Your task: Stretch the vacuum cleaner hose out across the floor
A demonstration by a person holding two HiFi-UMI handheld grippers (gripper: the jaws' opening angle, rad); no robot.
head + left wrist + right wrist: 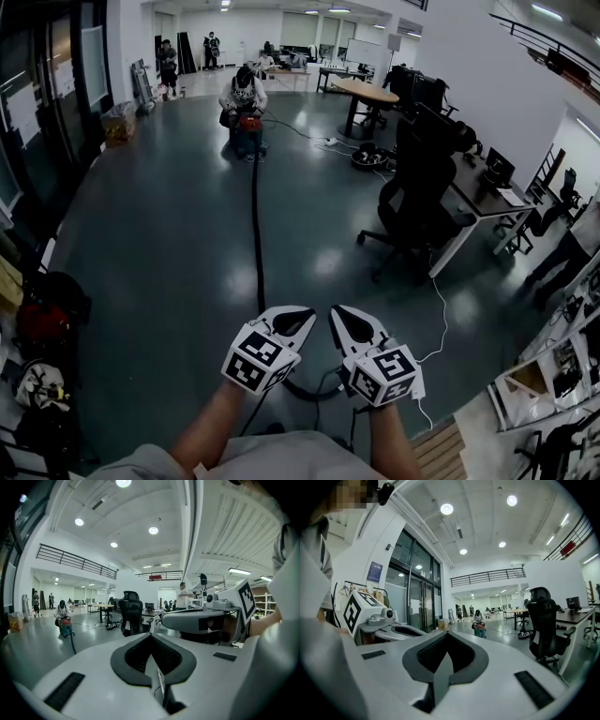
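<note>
- Running as a near-straight dark line over the grey floor (169, 244), the vacuum cleaner hose (256, 225) is laid from the far end of the room to a spot just ahead of the two grippers.
- Vacuum cleaner (248, 133): red body, stood well away at the far end of the hose. A crouching person (244, 92) is seen just behind it.
- Near end of the hose: it is hidden under the grippers in the head view. A dark loop (314, 389) is seen on the floor below them. Whether it is hose slack or a cable cannot be told.
- Left gripper (292, 323): the jaws are brought together with nothing between them. It is held above the floor, and the hose is not touched.
- Right gripper (352, 326): the jaws are likewise closed on nothing. It is held just beside the left one and pointed along the hose line.
- Surroundings: an office chair (417, 187) and a white cable (441, 323) are noted to the right, both apart from the hose.
- Progress, as judged: the stretch is taken as largely done, since the length is laid out and held by neither claw.
- Remaining, as judged: at most the loop at the near end is left to be pulled straight, if it belongs to the hose.
</note>
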